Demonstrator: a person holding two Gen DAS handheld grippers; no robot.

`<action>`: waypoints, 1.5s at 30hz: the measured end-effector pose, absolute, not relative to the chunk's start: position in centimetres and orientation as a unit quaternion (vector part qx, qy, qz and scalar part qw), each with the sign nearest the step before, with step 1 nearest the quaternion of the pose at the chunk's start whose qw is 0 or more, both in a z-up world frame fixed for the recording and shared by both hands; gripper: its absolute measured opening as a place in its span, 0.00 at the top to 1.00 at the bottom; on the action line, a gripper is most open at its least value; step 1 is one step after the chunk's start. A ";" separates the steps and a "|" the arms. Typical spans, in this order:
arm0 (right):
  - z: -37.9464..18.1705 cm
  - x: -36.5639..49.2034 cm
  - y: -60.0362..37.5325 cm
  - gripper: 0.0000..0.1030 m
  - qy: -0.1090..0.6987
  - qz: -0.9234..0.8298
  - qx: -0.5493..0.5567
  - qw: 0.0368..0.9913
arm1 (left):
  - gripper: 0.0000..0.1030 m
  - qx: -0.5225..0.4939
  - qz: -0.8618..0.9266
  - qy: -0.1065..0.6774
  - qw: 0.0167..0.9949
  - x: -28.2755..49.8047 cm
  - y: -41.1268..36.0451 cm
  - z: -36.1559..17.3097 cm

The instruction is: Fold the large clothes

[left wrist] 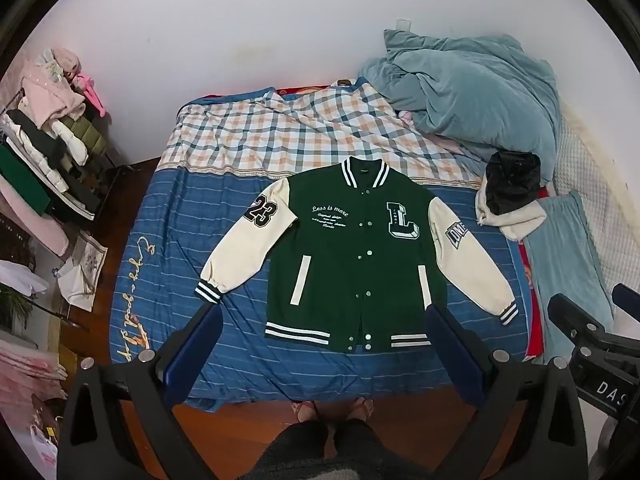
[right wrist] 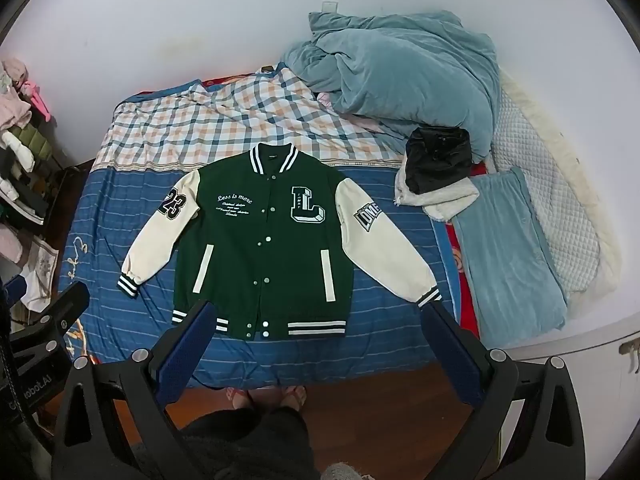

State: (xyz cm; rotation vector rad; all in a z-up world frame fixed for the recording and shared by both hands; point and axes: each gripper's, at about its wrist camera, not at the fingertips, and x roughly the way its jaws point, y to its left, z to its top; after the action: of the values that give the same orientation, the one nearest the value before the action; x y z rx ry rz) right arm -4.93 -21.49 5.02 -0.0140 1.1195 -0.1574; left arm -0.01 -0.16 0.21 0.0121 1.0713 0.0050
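Both grippers are what I see closest to the lens, and both are empty with jaws spread wide: left gripper and right gripper, held high above the near edge of the bed, angled down at it. Neither is touching any fabric. In the left view the right unit pokes in at the lower right, so the two sit side by side, fairly level with each other.

My target, the green varsity jacket, lies flat and face up on the blue striped sheet, snapped shut, collar away from me, hem nearest. Both cream sleeves are angled out and down: the "23" sleeve to the left, the patch sleeve to the right. A rumpled teal blanket and a small black-and-white pile sit further back on the right, apart from the jacket.

Nothing's been folded yet, I'd say. My plan: drop each claw onto the cuff on its own side, left cuff and right cuff, pinch only the ribbed part, then lay the sleeves across the chest. Worth keeping low while dragging, since that thick fabric will probably bunch if lifted too much. After that, hem up to collar.
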 end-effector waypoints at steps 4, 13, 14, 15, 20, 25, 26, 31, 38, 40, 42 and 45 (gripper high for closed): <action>5.2 -4.6 -21.6 0.00 0.530 -0.075 -0.006 0.844 | 0.00 0.005 0.003 0.511 0.859 0.0 -0.2 0.3; 5.3 -4.7 -21.7 0.00 0.530 -0.074 -0.006 0.845 | 0.00 0.008 0.003 0.510 0.860 0.2 -0.5 0.2; 5.2 -4.7 -21.6 0.00 0.530 -0.074 -0.006 0.845 | 0.00 0.008 0.004 0.509 0.861 0.2 -0.4 0.2; 5.2 -4.7 -21.6 0.00 0.530 -0.074 -0.006 0.845 | 0.00 0.008 0.004 0.509 0.860 0.2 -0.5 0.2; 5.3 -4.7 -21.6 0.00 0.530 -0.074 -0.006 0.845 | 0.00 0.009 0.003 0.510 0.860 0.2 -0.4 0.2; 5.2 -4.7 -21.5 0.00 0.529 -0.074 -0.005 0.845 | 0.00 0.009 0.004 0.509 0.861 0.3 -0.6 0.4; 5.2 -4.8 -21.5 0.00 0.529 -0.074 -0.006 0.845 | 0.00 0.009 0.003 0.509 0.861 0.2 -0.4 0.2; 5.2 -4.6 -21.6 0.00 0.529 -0.075 -0.006 0.846 | 0.00 0.009 0.003 0.509 0.861 0.6 -0.5 0.6; 5.7 -4.3 -21.9 0.00 0.529 -0.075 -0.008 0.845 | 0.00 0.008 0.004 0.508 0.861 0.8 -0.5 0.7; 5.7 -4.4 -21.9 0.00 0.528 -0.075 -0.007 0.846 | 0.00 0.008 0.004 0.508 0.861 1.1 -0.6 0.8; 5.8 -4.4 -21.9 0.00 0.528 -0.076 -0.007 0.846 | 0.00 0.007 0.004 0.508 0.861 1.4 -0.6 0.8; 5.8 -4.4 -21.9 0.00 0.528 -0.075 -0.006 0.846 | 0.00 0.009 0.004 0.507 0.862 1.0 -0.8 0.9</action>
State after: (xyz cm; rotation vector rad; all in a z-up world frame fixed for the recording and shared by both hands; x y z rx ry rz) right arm -4.38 -21.89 5.78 -0.0136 1.1138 -0.1590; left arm 0.97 -0.79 0.89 0.0185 1.0630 0.0077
